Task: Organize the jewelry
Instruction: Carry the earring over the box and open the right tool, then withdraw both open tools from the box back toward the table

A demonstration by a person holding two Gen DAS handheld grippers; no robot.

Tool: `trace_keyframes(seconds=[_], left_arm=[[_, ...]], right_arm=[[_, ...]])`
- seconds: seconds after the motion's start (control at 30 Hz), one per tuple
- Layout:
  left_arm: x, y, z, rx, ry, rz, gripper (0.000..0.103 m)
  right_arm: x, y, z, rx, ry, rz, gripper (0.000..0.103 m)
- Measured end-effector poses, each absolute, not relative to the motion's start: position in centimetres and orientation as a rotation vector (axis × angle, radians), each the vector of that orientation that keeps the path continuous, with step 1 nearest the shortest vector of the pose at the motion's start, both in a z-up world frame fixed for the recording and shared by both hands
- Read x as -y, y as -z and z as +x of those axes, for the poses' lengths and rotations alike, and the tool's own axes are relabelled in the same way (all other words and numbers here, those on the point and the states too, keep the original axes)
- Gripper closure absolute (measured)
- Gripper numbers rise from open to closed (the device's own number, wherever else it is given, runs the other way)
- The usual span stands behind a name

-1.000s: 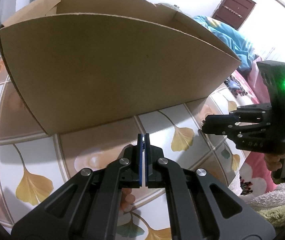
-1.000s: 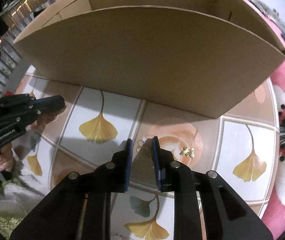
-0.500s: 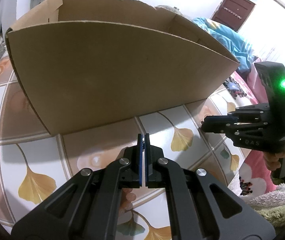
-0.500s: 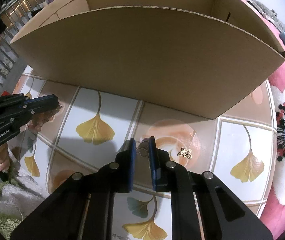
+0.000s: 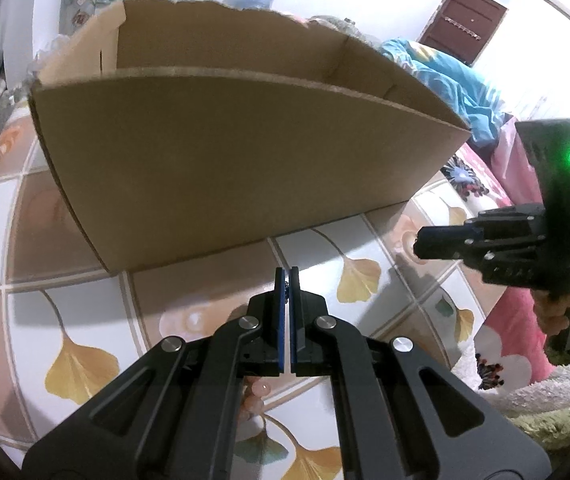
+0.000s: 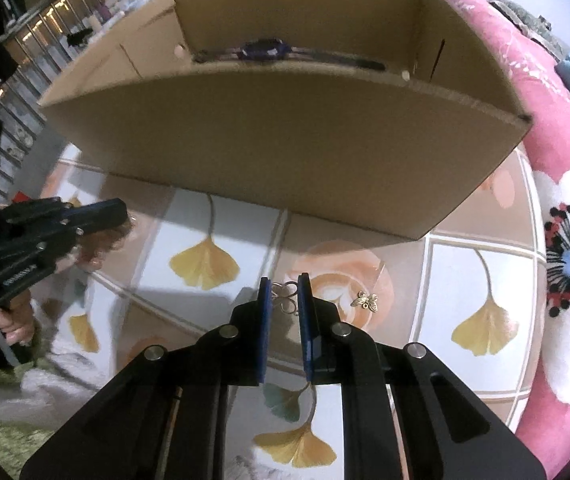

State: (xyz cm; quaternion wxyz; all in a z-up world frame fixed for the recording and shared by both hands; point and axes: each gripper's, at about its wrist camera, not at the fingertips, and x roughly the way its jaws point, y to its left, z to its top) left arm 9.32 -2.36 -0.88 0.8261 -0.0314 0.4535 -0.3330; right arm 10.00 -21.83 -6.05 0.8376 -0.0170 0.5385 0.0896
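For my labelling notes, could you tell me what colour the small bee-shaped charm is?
Gold; the bee-shaped charm shows best in the right wrist view.

cardboard box (image 6: 285, 152) wall blocks ahead; open top free.

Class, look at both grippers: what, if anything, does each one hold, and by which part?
The right gripper jaws stand on either side of a small silver looped jewelry piece; contact is unclear. The left gripper is nearly shut on something tiny and dark; what it is cannot be told.
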Motion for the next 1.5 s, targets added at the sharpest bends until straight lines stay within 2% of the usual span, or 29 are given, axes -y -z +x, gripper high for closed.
trace_keyframes(seconds=[0.3,0.47,0.57,0.67,0.97,1.0,1.03,1.1,1.13,1.17,1.2,1.23,1.37,1.5], left_arm=[[0.5,-5.6,7.8,-0.857,0.805,-0.102,0.102],[0.1,-10.0,8.9,-0.78,0.857,-0.147,0.102],[1.1,-11.5,11.2,-0.772,0.864,-0.139,0.102],[2.8,-11.3,14.5,-0.805,0.847,-0.105,0.102],[8.1,-5.6,21.0,-1.085,0.809,-0.048,0.101],[8.3,-5.1,21.2,-1.101,0.809,-0.05,0.096],[8.4,-4.7,21.5,-1.118,0.801,-0.058,0.085],[8.3,-4.2,21.5,-1.132,0.784,-0.065,0.076],[8.2,-4.1,21.6,-1.132,0.781,-0.071,0.075],[8.2,-4.1,21.7,-1.133,0.778,-0.072,0.074],[8.1,-4.1,21.7,-1.132,0.773,-0.072,0.069],[8.0,-4.1,21.9,-1.128,0.768,-0.072,0.066],[7.4,-5.0,21.8,-1.096,0.75,-0.071,0.064],[6.0,-6.9,20.6,-1.024,0.732,-0.076,0.058]], right_arm=[[22.0,-1.4,8.4,-0.983,-0.34,0.009,0.09],[22.5,-5.6,10.2,-0.895,-0.432,0.036,0.09],[23.0,-6.6,12.9,-0.904,-0.48,0.053,0.09],[23.0,-5.9,16.2,-0.964,-0.483,0.023,0.09],[20.6,0.8,23.2,-1.25,-0.476,-0.107,0.089],[20.7,1.2,23.6,-1.267,-0.47,-0.113,0.089],[20.6,1.4,23.8,-1.277,-0.465,-0.115,0.089],[20.7,1.5,24.1,-1.285,-0.467,-0.11,0.088],[20.8,1.4,24.1,-1.286,-0.466,-0.104,0.087],[20.9,1.3,24.3,-1.283,-0.465,-0.098,0.081],[21.2,1.0,24.3,-1.274,-0.464,-0.091,0.076],[21.3,0.8,24.2,-1.266,-0.46,-0.087,0.076],[22.1,-0.4,24.0,-1.226,-0.444,-0.06,0.075],[23.2,-3.2,22.4,-1.12,-0.429,-0.027,0.069]])
